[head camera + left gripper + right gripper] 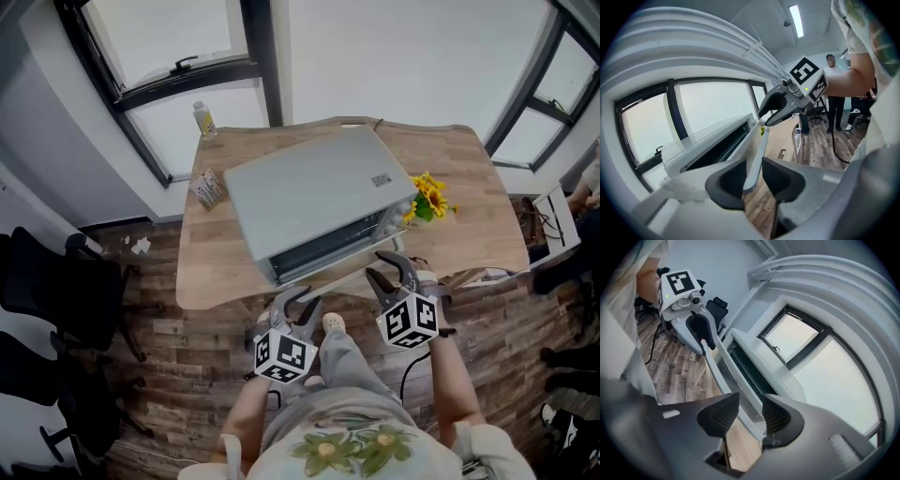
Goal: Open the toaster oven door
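A silver toaster oven (314,192) stands on the wooden table (469,178), its door tilted partly open toward me so the dark inside shows. The door handle (342,279) runs along the door's front edge. My left gripper (298,305) is at the handle's left end. In the left gripper view the pads (736,176) press on the pale handle bar (757,150). My right gripper (389,267) is at the handle's right end. In the right gripper view the handle (726,384) passes between the open fingers (717,416), with a gap beside it.
A sunflower bunch (429,199) lies right of the oven. A small carton (207,187) and a bottle (203,119) stand at the table's left, near the window. Black office chairs (56,281) stand on the wood floor at the left. A person (834,93) stands behind.
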A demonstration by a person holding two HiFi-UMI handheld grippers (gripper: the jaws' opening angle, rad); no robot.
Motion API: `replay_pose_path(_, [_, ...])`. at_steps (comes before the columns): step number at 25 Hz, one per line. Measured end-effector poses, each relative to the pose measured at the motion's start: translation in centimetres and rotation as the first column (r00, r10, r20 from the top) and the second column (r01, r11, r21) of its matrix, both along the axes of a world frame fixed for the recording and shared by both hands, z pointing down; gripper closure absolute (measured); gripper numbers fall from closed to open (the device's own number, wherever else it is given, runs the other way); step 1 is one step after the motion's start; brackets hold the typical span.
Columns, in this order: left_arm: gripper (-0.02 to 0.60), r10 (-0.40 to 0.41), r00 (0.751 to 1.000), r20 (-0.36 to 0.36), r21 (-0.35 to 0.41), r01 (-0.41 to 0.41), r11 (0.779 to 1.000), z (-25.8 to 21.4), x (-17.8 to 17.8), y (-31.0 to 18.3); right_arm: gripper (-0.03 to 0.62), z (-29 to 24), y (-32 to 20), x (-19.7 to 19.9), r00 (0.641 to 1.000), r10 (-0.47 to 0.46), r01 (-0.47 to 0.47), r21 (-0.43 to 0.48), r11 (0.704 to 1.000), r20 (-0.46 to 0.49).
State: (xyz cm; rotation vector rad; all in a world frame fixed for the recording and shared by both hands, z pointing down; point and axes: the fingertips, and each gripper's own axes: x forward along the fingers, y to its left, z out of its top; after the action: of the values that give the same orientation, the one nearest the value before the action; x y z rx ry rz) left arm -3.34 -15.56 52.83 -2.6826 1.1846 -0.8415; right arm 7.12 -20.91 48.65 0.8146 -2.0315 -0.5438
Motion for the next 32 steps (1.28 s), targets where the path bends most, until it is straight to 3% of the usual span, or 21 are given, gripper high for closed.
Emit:
replay_pose_path(9, [0.483,0.014,1.0,-0.011,-0.018,-0.014,1.0,0.7,0.6,1.3,0.439,2.0,-0.5,-1.5,0.986,-0.083,0.081,-0.024,0.996,-0.142])
replay_pose_path(14, [0.486,0.014,1.0,-0.016,-0.027,-0.015,1.0,0.9,0.7,2.0,0.469,3.0,-0.9,-1.9,0.978,-0.094,0.091,-0.028,0.995,-0.185])
replay_pose_path(16, [0.486,0.015,1.0,-0.016,-0.031,-0.016,0.999,1.1,0.9,2.2,0.509,3.5,-0.9,-1.9,0.975,-0.097,0.091,-0.036,0.995,-0.2])
replay_pose_path(27, [0.485,0.042,0.999,0.013,-0.094,-0.041,0.995,1.6,1.2,3.2,0.514,4.1,-0.3,-1.5,0.982,-0.074,0.069,-0.036,0.997,-0.173])
replay_pose_path(32, [0.485,0.045,0.999,-0.023,-0.073,-0.046,0.996,-0.4,1.3,3.9,0.511,4.2,-0.2,-1.4,0.985,-0.058,0.054,-0.029,0.998,-0.159])
